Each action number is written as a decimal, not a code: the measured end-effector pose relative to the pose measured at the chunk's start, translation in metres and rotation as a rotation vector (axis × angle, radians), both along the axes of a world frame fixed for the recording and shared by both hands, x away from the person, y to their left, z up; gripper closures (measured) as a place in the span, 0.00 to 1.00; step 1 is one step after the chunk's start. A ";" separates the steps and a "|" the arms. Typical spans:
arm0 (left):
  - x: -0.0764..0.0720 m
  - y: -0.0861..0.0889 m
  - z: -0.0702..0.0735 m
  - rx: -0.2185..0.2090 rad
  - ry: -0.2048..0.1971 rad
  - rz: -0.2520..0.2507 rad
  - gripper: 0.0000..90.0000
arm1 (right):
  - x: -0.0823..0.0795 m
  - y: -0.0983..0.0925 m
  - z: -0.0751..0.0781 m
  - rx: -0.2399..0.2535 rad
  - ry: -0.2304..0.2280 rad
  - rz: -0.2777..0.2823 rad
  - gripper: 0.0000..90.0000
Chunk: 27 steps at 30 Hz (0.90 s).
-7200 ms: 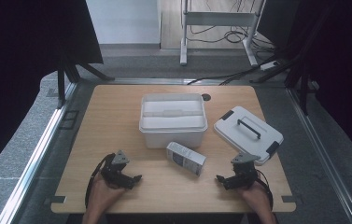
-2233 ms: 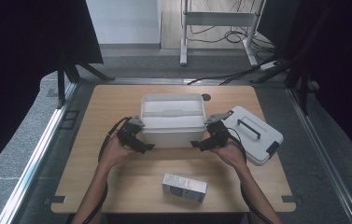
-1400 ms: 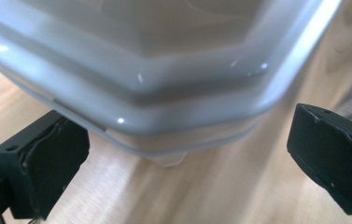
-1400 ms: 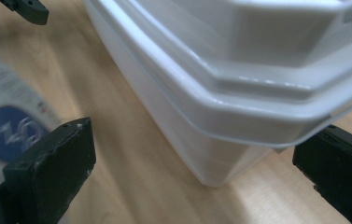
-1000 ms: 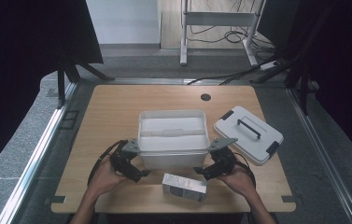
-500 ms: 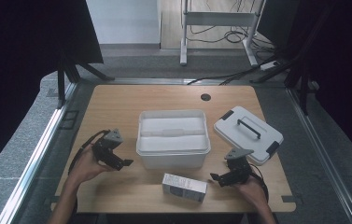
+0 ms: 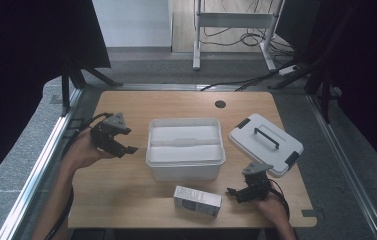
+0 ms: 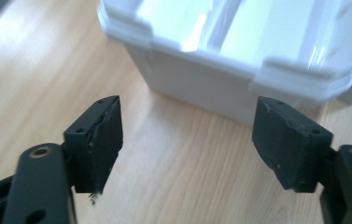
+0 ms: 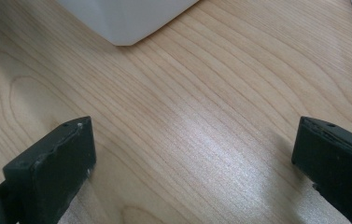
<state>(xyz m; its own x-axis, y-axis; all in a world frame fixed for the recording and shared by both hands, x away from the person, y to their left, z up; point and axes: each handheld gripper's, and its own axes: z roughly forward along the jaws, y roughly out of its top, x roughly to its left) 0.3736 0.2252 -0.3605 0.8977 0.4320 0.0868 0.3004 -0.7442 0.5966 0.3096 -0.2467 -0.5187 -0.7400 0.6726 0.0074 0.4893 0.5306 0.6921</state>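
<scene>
White plastic storage bin (image 7: 185,147) sits at frame centre, the small carton (image 7: 197,200) below it. Left gripper (image 7: 124,141), at centre left beside the bin, has just been closing its jaws on nothing. Right gripper (image 7: 234,192), at lower right, is spread wide over bare table (image 7: 126,195).

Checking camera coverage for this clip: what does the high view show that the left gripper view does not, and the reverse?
High view alone: the lid lying right of the open white bin, the small carton in front of the bin, the right tool open near the table's front edge, and both forearms.

Left gripper view alone: a close look between the left tool pads, standing apart with nothing between them, though its jaws have just been closing.

Shared: the bin's wall and rim, the wooden table, and the left tool itself.
</scene>
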 end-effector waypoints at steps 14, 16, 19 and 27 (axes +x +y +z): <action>0.033 -0.100 0.011 -0.014 0.021 -0.194 0.56 | 0.000 0.000 0.000 0.000 -0.001 0.000 0.00; 0.037 -0.112 0.007 -0.006 0.030 -0.217 0.61 | 0.000 0.000 0.000 0.000 -0.002 0.001 0.00; 0.042 -0.130 0.000 0.022 0.053 -0.252 0.70 | 0.000 0.000 0.000 0.000 -0.002 0.002 0.00; 0.048 -0.153 -0.018 0.093 0.084 -0.307 0.85 | 0.000 0.000 0.000 -0.001 -0.002 0.003 0.00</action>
